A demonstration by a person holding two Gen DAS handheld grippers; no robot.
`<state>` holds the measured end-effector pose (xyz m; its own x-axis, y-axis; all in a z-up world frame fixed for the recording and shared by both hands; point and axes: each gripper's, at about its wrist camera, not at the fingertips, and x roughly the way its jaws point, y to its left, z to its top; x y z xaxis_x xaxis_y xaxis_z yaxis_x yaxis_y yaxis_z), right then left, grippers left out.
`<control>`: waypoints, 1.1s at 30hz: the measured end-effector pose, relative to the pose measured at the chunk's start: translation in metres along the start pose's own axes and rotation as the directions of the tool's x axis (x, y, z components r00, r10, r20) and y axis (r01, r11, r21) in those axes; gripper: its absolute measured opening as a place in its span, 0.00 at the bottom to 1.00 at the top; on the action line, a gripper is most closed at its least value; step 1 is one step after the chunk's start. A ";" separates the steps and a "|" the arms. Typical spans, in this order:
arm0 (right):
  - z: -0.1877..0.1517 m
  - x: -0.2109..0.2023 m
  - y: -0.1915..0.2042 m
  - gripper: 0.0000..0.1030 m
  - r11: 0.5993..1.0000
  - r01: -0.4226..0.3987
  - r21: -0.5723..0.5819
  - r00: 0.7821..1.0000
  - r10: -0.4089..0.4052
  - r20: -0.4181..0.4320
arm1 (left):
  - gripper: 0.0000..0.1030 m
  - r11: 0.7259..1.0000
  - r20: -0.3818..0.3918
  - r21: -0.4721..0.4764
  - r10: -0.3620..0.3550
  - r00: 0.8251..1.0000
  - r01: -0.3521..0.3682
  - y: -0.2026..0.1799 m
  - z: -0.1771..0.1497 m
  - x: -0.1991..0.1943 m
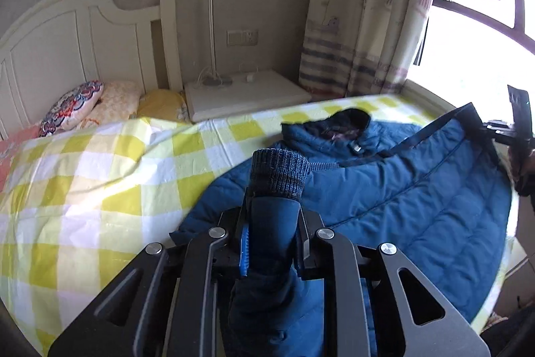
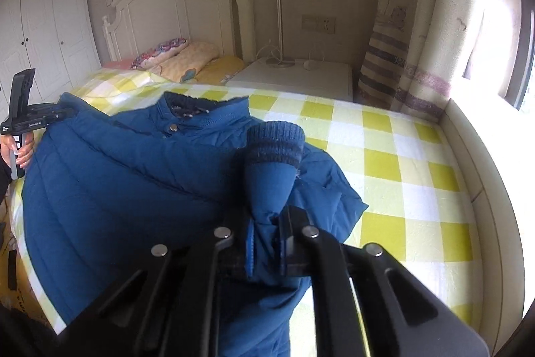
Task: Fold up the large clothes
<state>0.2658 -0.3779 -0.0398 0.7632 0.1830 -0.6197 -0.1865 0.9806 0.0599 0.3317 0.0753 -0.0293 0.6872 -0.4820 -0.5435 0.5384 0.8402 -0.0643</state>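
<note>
Lying spread across a bed (image 2: 384, 156) with a yellow-and-white checked sheet, a blue padded jacket (image 1: 418, 196) has its collar toward the far edge of the mattress and both sleeves lifted off the quilted body. The left gripper (image 1: 271, 243) is clamped on one sleeve just below its knitted cuff (image 1: 279, 173), while the right gripper (image 2: 267, 240) is clamped on the other sleeve (image 2: 267, 186) in the same way. Pillows (image 2: 180, 56) sit by the white headboard (image 1: 67, 32), beside a white nightstand (image 1: 240, 92) and a curtain (image 1: 361, 22).
</note>
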 end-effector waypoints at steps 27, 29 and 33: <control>0.050 0.163 -0.069 0.65 0.911 0.265 0.317 0.940 -0.170 -0.296 | 0.85 0.887 -0.296 -0.065 0.420 0.858 -0.456 0.070 0.043 0.187; 0.057 0.141 -0.074 0.77 0.888 0.296 0.352 0.945 -0.217 -0.245 | 0.90 0.839 -0.159 -0.095 0.518 0.841 -0.535 0.064 0.056 0.152; 0.093 0.105 -0.031 0.70 0.931 0.266 0.251 0.964 -0.259 -0.061 | 0.90 0.881 -0.063 -0.044 0.468 0.882 -0.471 0.012 0.091 0.134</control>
<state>0.4087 -0.3823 -0.0338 0.7465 -0.0819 -0.6603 0.1848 0.9789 0.0875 0.4744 -0.0016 -0.0269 0.8271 -0.0161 -0.5619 0.1292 0.9783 0.1621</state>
